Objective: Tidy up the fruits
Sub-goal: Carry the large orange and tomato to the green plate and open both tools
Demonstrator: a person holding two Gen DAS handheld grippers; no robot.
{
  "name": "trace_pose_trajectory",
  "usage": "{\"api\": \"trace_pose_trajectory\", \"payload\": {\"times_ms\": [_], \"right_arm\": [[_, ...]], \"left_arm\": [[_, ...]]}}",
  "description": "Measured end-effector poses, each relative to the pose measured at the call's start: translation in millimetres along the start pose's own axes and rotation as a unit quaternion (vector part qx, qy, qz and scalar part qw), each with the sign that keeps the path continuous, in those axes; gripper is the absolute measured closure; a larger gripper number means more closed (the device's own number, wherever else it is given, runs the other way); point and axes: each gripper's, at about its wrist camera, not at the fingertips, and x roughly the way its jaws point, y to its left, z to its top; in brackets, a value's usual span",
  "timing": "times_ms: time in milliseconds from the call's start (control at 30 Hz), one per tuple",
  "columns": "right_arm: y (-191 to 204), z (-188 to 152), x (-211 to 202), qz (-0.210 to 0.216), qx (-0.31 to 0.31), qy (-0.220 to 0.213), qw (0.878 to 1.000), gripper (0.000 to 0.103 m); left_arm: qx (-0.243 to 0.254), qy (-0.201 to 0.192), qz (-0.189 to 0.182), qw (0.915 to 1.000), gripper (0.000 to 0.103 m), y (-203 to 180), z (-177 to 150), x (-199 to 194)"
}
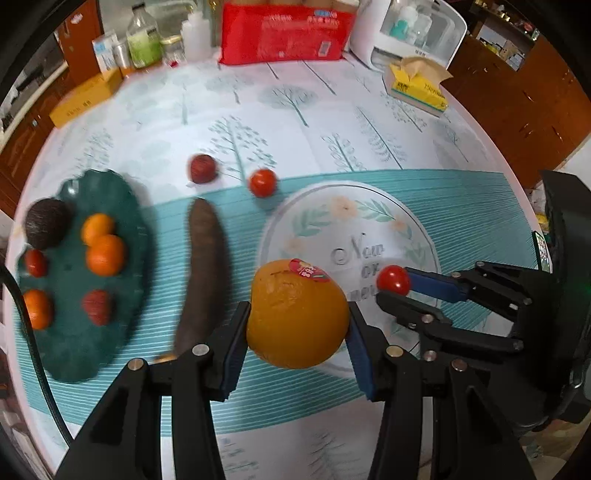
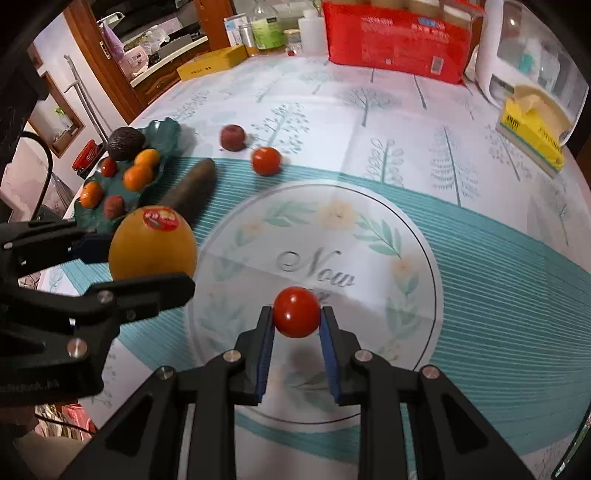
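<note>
1. Left hand-held gripper point(image 1: 297, 328) is clamped on a large orange point(image 1: 297, 315); both blue pads press its sides. The orange has a red sticker on top and is held clear above the surface point(image 1: 369, 122).
2. Right hand-held gripper point(image 2: 296, 321) is pinched tight on a small red tomato point(image 2: 296, 312), caught between the pad tips, above the round "Now" print on the tablecloth.
3. Both hand-held grippers point steeply down and sit near each other: the left one with its orange shows at the left edge of the right wrist view, the right one with its tomato at the right of the left wrist view.
4. Dark green leaf-shaped plate point(image 1: 122, 206) lies at the left of the surface. On it: an avocado point(image 1: 47, 223), three small oranges, a small red fruit and a strawberry-like red piece.
5. A long dark brown fruit point(image 1: 203, 273), shaped like a banana, lies on the cloth just right of the plate.
6. Loose beyond it: a dark red round fruit point(image 1: 202, 168) and a second tomato point(image 1: 262, 182), near each other, not touching.
7. Far edge: a red package point(image 1: 284, 33), bottles, a yellow tissue box point(image 1: 417, 88), a white appliance.
</note>
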Motion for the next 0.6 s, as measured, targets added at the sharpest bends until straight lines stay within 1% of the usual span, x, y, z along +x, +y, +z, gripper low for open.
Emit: {"api": "trace_pose_trajectory", "payload": {"times_ms": [100,300,467,600], "right_arm": [[18,6,-11,0.0,0.002,-0.011,1.0,0.078],[67,31,-41,0.014,0.013,-0.041,0.999,0.078],[116,65,-72,0.026,0.015,-0.078,0.996,0.078],[149,101,-101,0.031,0.017,-0.115,0.993,0.078]], "left_arm": [[-0.001,-0.011,0.006,0.9999,0.055,20,-4,-20],[-0.016,-0.037,0.019,0.999,0.055,79,-11,-74],[-0.011,-0.072,0.046,0.9963,0.055,125,-11,-121],[-0.003,-0.105,0.067,0.9922,0.055,160,-1,-160]]}}
